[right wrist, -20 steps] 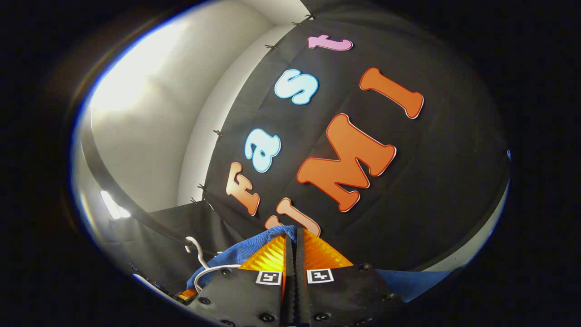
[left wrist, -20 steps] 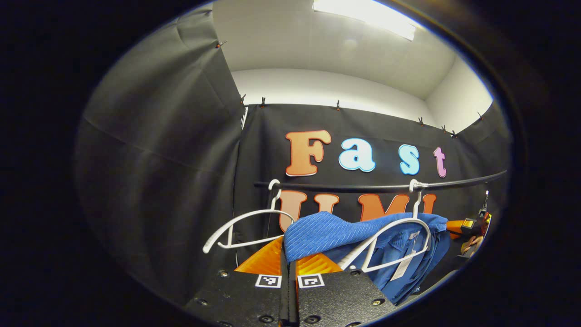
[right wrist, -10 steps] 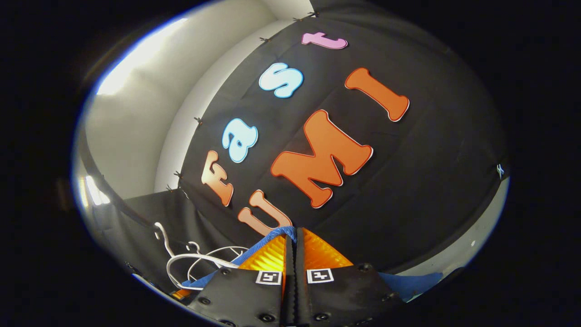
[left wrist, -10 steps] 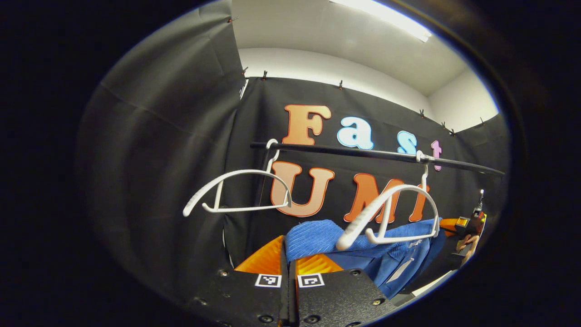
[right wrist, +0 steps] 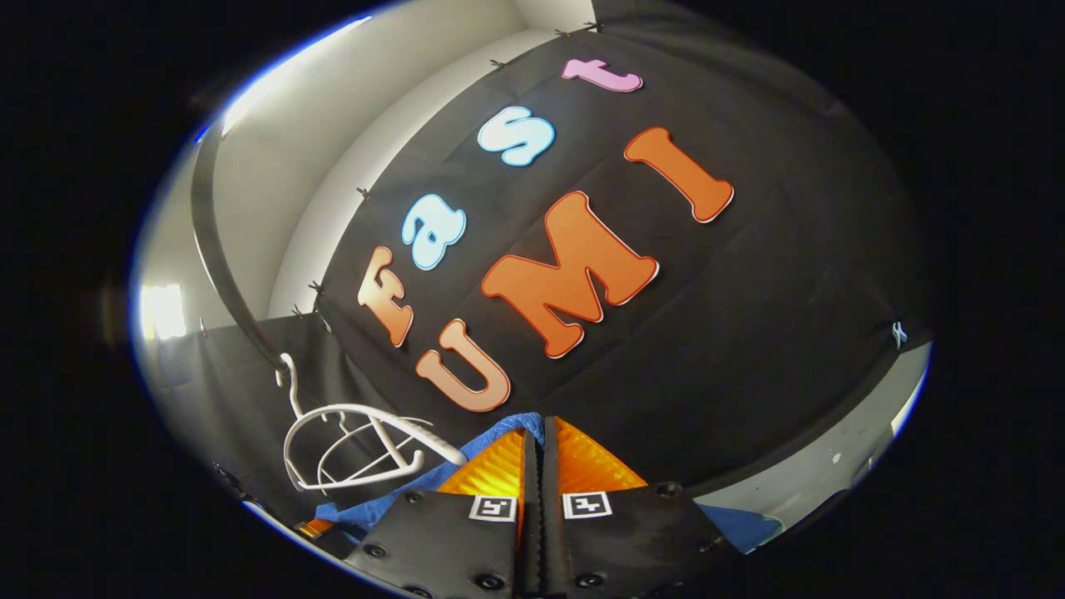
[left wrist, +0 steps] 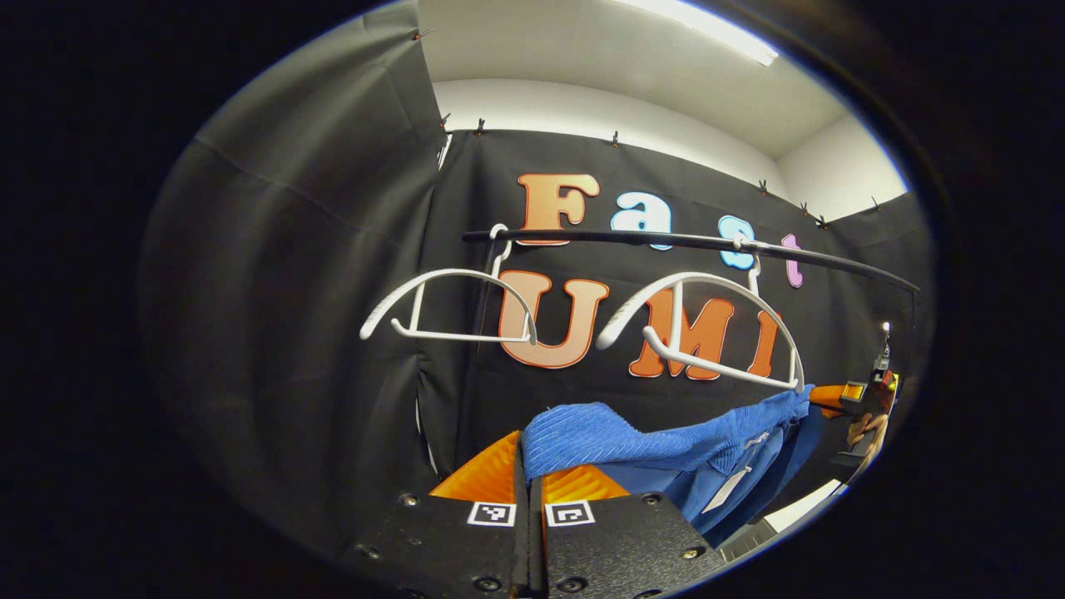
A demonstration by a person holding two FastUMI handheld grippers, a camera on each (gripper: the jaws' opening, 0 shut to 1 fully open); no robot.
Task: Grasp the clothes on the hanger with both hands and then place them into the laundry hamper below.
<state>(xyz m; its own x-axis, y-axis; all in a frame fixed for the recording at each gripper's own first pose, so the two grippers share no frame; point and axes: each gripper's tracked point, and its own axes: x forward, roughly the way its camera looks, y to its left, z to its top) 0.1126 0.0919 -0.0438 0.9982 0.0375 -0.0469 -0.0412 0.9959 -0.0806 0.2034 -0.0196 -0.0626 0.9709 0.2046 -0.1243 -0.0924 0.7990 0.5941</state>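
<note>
Before the black booth wall, two bare white hangers (left wrist: 453, 306) hang on a dark rail (left wrist: 682, 243). The blue garment (left wrist: 632, 437) sags below them, its lower part cut off. Left tongs (left wrist: 529, 478) and right tongs (right wrist: 539, 457) are each clamped tight on its cloth.

Black cloth walls (left wrist: 291, 274) hang on the back and left of the left gripper view, held by small clips (left wrist: 479, 126) along the top edge, with a plain white wall (left wrist: 599, 112) and white ceiling above them. A long bright ceiling light strip (left wrist: 707, 25) runs along the upper right of that view. In the right gripper view, the black cloth fills the centre, white wall (right wrist: 274, 183) sits at upper left, and a pale floor strip (right wrist: 832, 457) shows at lower right.
</note>
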